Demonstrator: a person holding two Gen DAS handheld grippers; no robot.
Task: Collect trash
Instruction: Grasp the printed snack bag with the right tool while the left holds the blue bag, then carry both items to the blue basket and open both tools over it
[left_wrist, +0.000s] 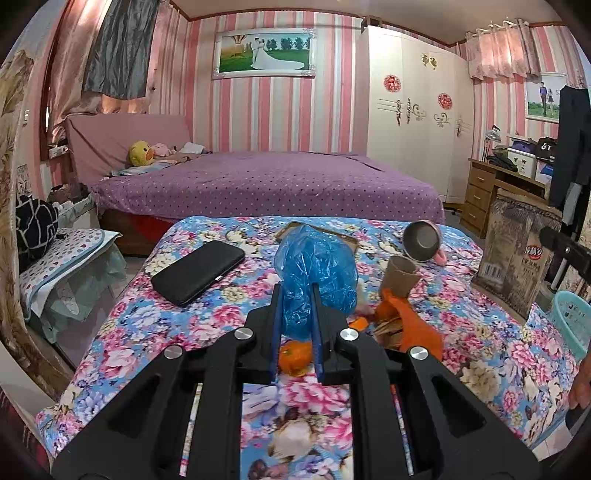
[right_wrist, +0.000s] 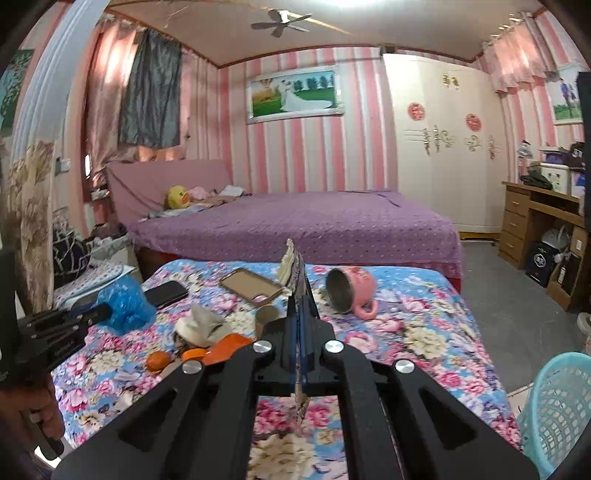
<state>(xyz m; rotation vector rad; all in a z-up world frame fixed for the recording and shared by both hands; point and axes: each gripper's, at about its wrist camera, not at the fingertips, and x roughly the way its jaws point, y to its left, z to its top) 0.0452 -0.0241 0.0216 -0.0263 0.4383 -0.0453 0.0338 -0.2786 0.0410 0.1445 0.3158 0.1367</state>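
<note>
**While both grippers grip trash over the floral bed**

Left gripper (left_wrist: 295, 291) clenched on blue plastic bag (left_wrist: 314, 266): large, limp, featherweight, slippery film billowing beyond the fingertips, best pinched at a gathered fold. Right gripper (right_wrist: 301, 280) clamped on flat wrapper (right_wrist: 291, 266): thin, semi-stiff, held edge-on, long axis along the fingers, torn end past the tips. Turquoise basket (right_wrist: 554, 406) just right of the right fingers.

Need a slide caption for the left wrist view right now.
Left gripper jaws closed on a crumpled blue plastic bag above the floral tablecloth.
</note>
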